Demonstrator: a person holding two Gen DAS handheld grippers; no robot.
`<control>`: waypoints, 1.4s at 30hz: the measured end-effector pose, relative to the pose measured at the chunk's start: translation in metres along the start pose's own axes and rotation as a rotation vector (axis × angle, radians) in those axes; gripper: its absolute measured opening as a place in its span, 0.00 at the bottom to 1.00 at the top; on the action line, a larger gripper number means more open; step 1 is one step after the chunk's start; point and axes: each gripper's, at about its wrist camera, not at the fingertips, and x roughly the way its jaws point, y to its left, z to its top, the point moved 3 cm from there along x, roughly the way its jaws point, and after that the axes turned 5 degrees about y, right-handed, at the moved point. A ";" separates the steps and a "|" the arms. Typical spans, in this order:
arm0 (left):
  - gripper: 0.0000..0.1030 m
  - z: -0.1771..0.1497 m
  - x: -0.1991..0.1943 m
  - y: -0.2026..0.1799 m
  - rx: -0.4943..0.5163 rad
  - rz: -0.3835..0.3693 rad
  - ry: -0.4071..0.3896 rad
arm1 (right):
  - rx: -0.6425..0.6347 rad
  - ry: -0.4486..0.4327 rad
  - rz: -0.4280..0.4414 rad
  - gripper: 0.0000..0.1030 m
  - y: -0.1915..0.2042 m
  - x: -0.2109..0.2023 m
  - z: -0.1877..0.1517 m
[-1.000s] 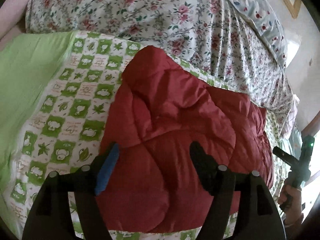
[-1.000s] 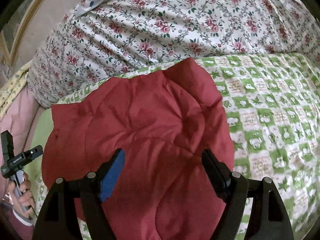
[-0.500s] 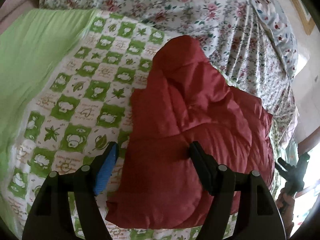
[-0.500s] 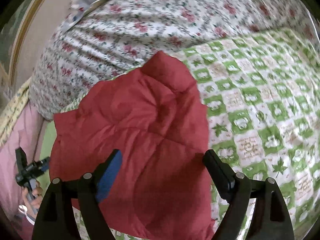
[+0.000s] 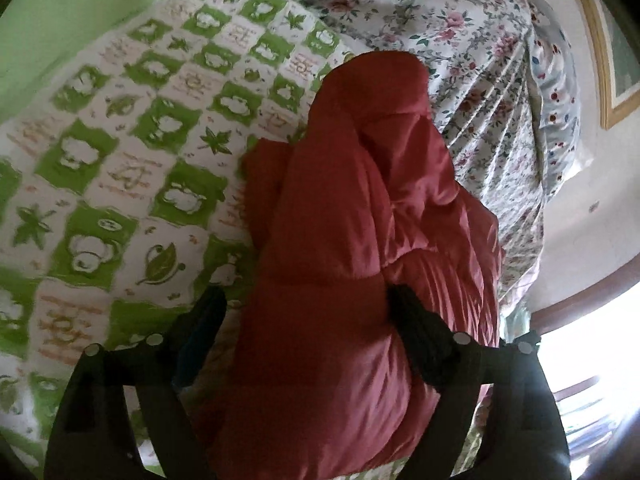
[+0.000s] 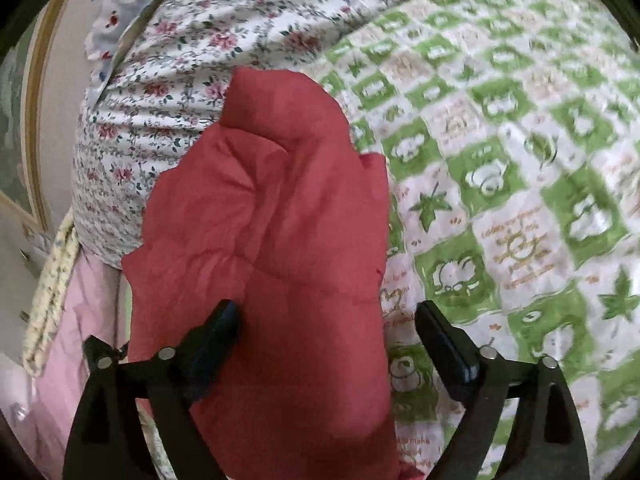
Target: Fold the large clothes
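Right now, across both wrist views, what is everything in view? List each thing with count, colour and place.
padded jacket: one, red, bunched on the bed between both sets of fingers.
checked bedspread: one, green and white with leaf prints, under the jacket.
floral quilt: one, white with pink roses, heaped behind the jacket.
plain sheet: one, light green, at the far edge in the left view.
pink cloth: one, beside the bed in the right view.
picture frame: one, gold edged, on the wall.
left hand-held gripper: black, open, straddling the jacket.
right hand-held gripper: black, open, over the jacket.
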 end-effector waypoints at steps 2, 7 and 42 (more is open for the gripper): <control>0.96 0.003 0.007 0.003 -0.025 -0.006 0.005 | 0.013 0.008 0.025 0.91 -0.002 0.004 0.000; 0.98 0.005 0.017 -0.002 -0.018 -0.030 0.010 | 0.016 0.019 0.047 0.80 0.002 0.012 0.006; 0.36 -0.161 -0.108 -0.045 0.164 -0.098 -0.047 | -0.091 0.016 0.118 0.31 0.049 -0.123 -0.143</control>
